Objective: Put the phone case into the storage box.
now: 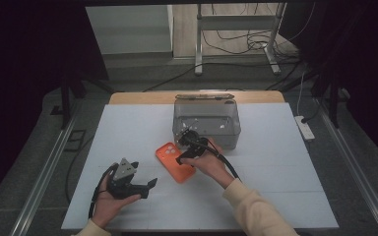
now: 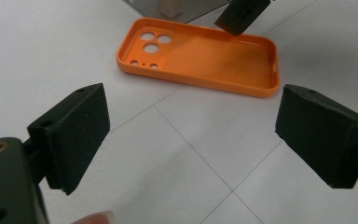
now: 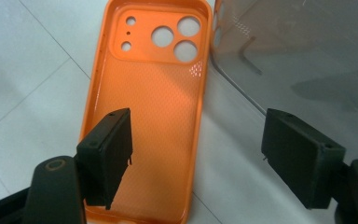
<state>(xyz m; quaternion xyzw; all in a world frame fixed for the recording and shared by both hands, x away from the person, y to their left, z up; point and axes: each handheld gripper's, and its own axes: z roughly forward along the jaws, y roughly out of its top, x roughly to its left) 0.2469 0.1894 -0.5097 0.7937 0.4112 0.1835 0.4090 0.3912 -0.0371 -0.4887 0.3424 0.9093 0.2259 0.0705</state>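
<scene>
Beneath the right gripper point(image 3: 196, 154), jaws apart, lies the orange phone case point(image 3: 154, 107), one jaw over it.

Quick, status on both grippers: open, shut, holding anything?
Left gripper: open, holding nothing, facing the orange silicone phone case from a distance.
Right gripper: open, holding nothing, one jaw over the case beside the clear plastic bin.

One orange phone case point(image 1: 175, 161), one clear bin point(image 1: 206, 123)

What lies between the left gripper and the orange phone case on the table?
Nothing: in the left gripper view, bare white table separates the open left gripper from the orange phone case. The high view shows the same.
</scene>
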